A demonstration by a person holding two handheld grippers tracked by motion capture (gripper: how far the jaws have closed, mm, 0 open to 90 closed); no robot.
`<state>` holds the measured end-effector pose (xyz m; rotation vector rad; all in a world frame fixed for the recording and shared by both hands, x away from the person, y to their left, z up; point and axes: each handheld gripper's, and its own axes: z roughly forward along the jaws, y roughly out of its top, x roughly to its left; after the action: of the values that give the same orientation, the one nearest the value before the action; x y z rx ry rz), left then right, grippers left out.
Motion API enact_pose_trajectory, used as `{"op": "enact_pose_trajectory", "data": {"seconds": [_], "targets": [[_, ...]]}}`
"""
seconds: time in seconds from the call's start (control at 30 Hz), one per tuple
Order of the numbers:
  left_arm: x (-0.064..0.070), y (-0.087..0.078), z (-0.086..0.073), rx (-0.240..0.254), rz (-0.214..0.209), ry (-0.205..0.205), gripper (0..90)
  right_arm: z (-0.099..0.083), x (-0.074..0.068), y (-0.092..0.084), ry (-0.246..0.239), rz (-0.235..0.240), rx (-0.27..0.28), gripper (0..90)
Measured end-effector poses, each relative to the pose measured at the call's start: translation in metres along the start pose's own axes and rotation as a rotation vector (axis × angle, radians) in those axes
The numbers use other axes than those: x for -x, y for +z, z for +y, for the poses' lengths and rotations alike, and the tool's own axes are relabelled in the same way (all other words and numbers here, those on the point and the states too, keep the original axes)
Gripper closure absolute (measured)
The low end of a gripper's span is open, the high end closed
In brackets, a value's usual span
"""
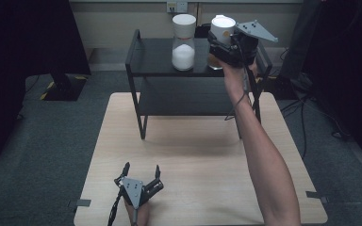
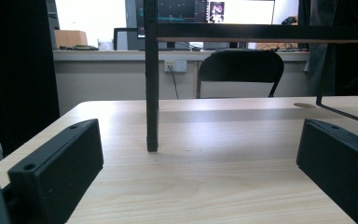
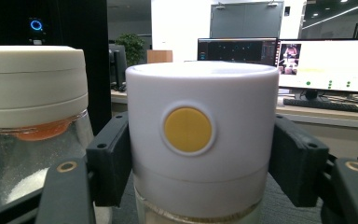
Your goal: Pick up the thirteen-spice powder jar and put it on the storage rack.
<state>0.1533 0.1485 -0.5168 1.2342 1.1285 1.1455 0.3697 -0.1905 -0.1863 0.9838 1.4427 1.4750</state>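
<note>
My right gripper (image 1: 219, 43) is shut on a glass jar with a white lid (image 1: 223, 26) over the right end of the black rack's top shelf (image 1: 158, 49). In the right gripper view the jaws press both sides of that lid (image 3: 223, 102), which has a yellow dot on its front. Whether the jar's base touches the shelf I cannot tell. A second white-lidded jar (image 1: 184, 42) half full of white grains stands upright to its left (image 3: 32, 93). My left gripper (image 1: 142, 168) rests near the table's front edge, open and holding nothing (image 2: 196, 158).
The two-tier black rack stands at the far end of the light wooden table (image 1: 193, 150), and one of its legs (image 2: 152, 93) rises ahead of the left gripper. The person's right forearm (image 1: 264, 155) stretches across the table's right side. Cables lie on the floor at right.
</note>
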Motion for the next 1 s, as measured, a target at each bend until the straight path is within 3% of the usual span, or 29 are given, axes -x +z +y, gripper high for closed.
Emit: {"op": "enact_pose_trajectory", "data": {"seconds": [0.13, 0.2, 0.27, 0.37, 0.7, 1.0], "targets": [[0.000, 0.000, 0.000, 0.000, 0.000, 0.000, 0.0, 0.000, -0.001, 0.000, 0.000, -0.004, 0.001, 29.1], [0.000, 0.000, 0.000, -0.001, 0.000, 0.002, 0.0, -0.004, -0.008, 0.000, -0.002, -0.045, 0.029, 16.0], [0.000, 0.000, 0.000, -0.001, 0.000, 0.001, 0.0, -0.008, -0.012, -0.002, -0.001, -0.069, 0.074, 10.6], [0.000, 0.000, 0.000, 0.000, 0.000, 0.001, 0.0, -0.003, -0.016, -0.003, 0.004, -0.079, 0.066, 3.3], [0.000, 0.000, 0.000, 0.000, 0.000, 0.000, 0.0, -0.003, -0.017, -0.014, -0.018, -0.054, 0.013, 0.0], [0.000, 0.000, 0.000, 0.000, 0.000, 0.000, 0.0, -0.010, -0.021, -0.028, -0.041, -0.058, 0.036, 0.0]]}}
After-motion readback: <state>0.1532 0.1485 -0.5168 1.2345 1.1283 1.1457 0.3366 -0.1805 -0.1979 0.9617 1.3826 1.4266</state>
